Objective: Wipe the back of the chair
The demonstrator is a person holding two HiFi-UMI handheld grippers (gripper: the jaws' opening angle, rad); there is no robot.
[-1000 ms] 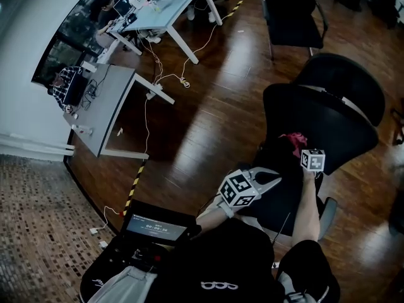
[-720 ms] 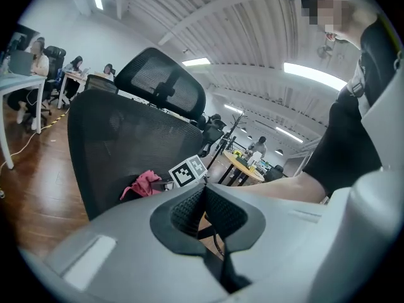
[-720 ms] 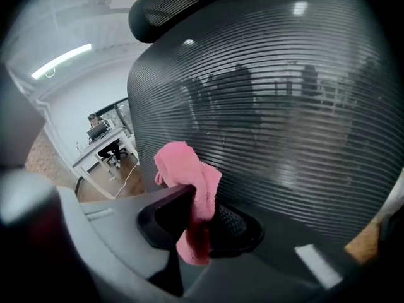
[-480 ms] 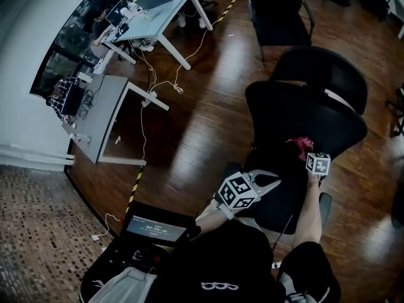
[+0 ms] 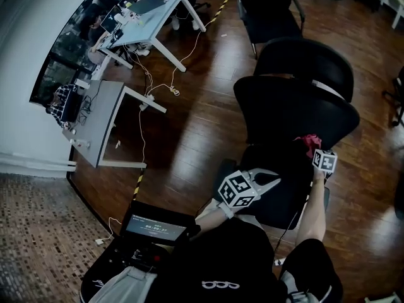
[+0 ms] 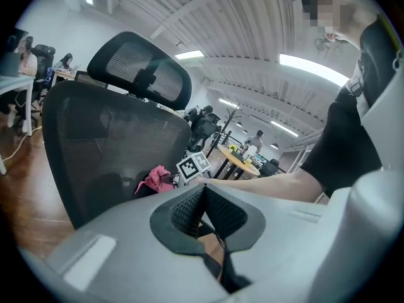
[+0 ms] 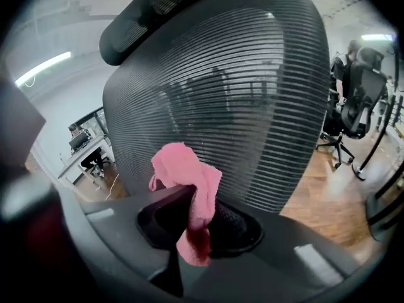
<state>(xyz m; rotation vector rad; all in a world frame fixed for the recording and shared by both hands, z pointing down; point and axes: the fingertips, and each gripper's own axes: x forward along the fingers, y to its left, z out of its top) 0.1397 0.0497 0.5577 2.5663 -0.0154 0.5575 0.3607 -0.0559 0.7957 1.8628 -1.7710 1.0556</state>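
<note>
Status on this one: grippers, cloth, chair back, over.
Left gripper shut, empty. Right gripper shut on cloth. Cloth at chair back, lower mesh, contact unclear. Nothing in the way.

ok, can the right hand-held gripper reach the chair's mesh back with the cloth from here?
Probably yes. The right hand-held gripper is shut on the pink cloth, and the mesh backrest fills its view straight ahead with nothing between.
</note>
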